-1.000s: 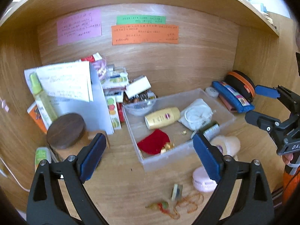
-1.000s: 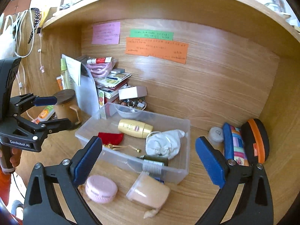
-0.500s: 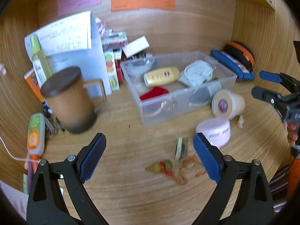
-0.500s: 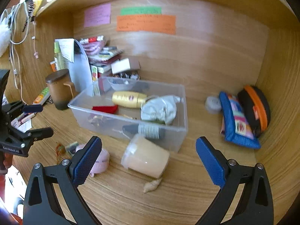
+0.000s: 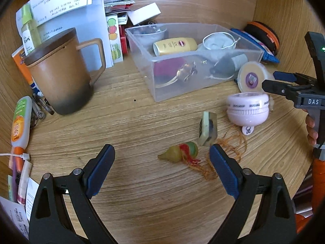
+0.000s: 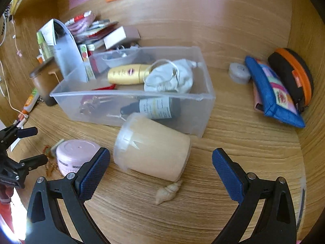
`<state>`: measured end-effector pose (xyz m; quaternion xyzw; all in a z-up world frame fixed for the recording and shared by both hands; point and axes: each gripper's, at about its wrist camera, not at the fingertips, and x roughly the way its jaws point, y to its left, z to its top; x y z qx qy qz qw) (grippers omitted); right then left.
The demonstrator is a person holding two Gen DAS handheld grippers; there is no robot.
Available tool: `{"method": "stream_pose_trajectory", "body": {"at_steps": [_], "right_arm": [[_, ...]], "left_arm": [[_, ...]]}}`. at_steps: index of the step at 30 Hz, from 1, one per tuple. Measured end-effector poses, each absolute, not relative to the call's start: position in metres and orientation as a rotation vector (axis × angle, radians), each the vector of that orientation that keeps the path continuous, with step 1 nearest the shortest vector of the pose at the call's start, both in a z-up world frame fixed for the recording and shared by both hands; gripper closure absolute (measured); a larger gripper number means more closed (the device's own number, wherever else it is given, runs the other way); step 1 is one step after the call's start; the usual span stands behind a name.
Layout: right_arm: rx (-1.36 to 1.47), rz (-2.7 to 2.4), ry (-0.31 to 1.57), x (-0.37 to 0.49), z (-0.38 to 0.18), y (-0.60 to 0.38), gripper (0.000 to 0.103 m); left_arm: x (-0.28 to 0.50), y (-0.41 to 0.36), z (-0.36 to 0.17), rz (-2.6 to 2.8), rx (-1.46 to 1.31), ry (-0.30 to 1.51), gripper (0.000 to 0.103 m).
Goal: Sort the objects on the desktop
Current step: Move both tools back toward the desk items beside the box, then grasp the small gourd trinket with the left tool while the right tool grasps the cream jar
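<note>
1. Left wrist view: the left gripper (image 5: 161, 167) is spread wide and holds nothing, low over the wooden desk (image 5: 126, 134).
2. A small gourd charm (image 5: 178, 153) with red thread lies on the desk between the two blue pads, closer to the right one.
3. Just beyond it a small stamp block (image 5: 207, 129) stands tilted, beside a tangle of orange cord (image 5: 233, 144).
4. A pink round case (image 5: 248, 108) sits right of the block; behind it a lidded cup (image 5: 250, 77) lies on its side against the clear plastic bin (image 5: 162, 89).
5. The bin holds a gold tube (image 5: 174, 46), a white pouch (image 5: 218, 41), a red cloth and a dark bottle.
6. A brown mug (image 5: 61, 71) with a dark lid stands to the left, near a glue bottle (image 5: 20, 120).
7. The right gripper (image 5: 270, 81) shows at the right edge, its fingers apart and empty.
8. Right wrist view: the right gripper (image 6: 160, 168) is wide open with nothing in it, just in front of the lidded cup (image 6: 152, 146), which lies on its side touching the bin (image 6: 203, 101).
9. A small seashell (image 6: 168, 191) lies just in front of the cup.
10. The pink case (image 6: 75, 154) sits behind the left pad.
11. A blue pouch (image 6: 272, 93) and an orange-rimmed case (image 6: 292, 77) lean at the right wall.
</note>
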<state>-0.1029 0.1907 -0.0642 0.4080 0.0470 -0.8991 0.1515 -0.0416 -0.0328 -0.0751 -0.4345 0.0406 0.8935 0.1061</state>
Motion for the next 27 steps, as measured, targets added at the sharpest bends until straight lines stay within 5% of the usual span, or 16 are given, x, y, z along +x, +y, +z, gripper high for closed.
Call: {"method": "stream_pose_trajectory", "body": {"at_steps": [4, 9, 14, 24, 27], "right_arm": [[1.199, -2.556, 0.122, -0.108, -0.072, 0.189, 0.003], [1.197, -2.507, 0.028, -0.110, -0.077, 0.191, 0.005], [1.253, -2.456, -0.037, -0.116, -0.089, 0.191, 0.029], [1.221, -2.479, 0.030, -0.112, -0.089, 0.187, 0.032], [1.207, -2.481, 0.033, -0.110, -0.088, 0.188, 0.032]], "left_arm": [[-0.043, -0.033, -0.079, 2.638, -1.284, 0.124, 0.009], [-0.048, -0.031, -0.084, 2.602, -1.320, 0.117, 0.032], [-0.047, -0.030, -0.085, 2.615, -1.300, 0.151, 0.038], [-0.047, -0.029, -0.083, 2.641, -1.275, 0.154, 0.071], [-0.048, -0.027, -0.083, 2.637, -1.274, 0.167, 0.073]]}}
